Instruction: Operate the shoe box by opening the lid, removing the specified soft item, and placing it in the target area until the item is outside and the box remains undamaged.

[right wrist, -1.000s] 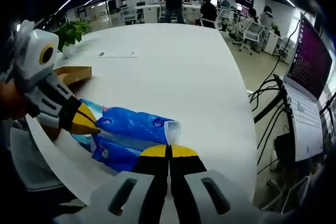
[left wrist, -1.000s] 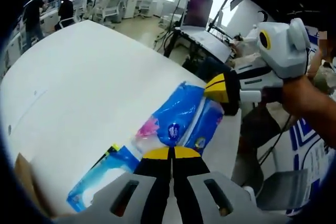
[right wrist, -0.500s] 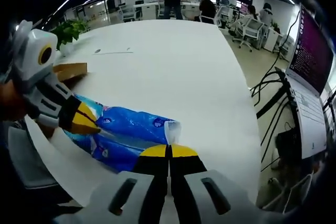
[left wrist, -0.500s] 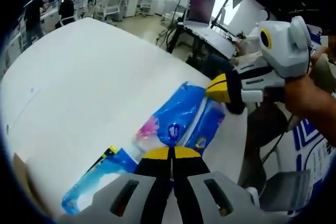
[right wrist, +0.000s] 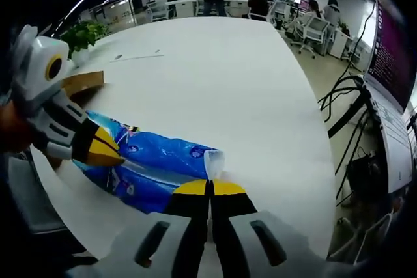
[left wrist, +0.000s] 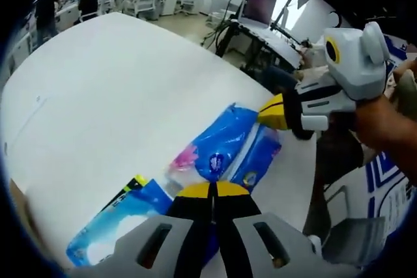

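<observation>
A soft blue plastic pack stretches between both grippers near the edge of the white table. My left gripper is shut on one end of it. The right gripper comes in from the right, held by a hand, and is shut on the far end. In the right gripper view the same pack runs leftward from my right gripper, which pinches its clear sealed end. The left gripper holds its other end. The brown cardboard shoe box sits on the table behind the left gripper.
The white table spreads wide beyond the pack. A potted plant stands at its far left corner. A monitor on a stand with cables lies past the table's edge, and people sit at desks far behind.
Both grippers keep their hold on the pack. The cameras have tilted a little toward the table, and the pack looks drawn out longer and flatter.
</observation>
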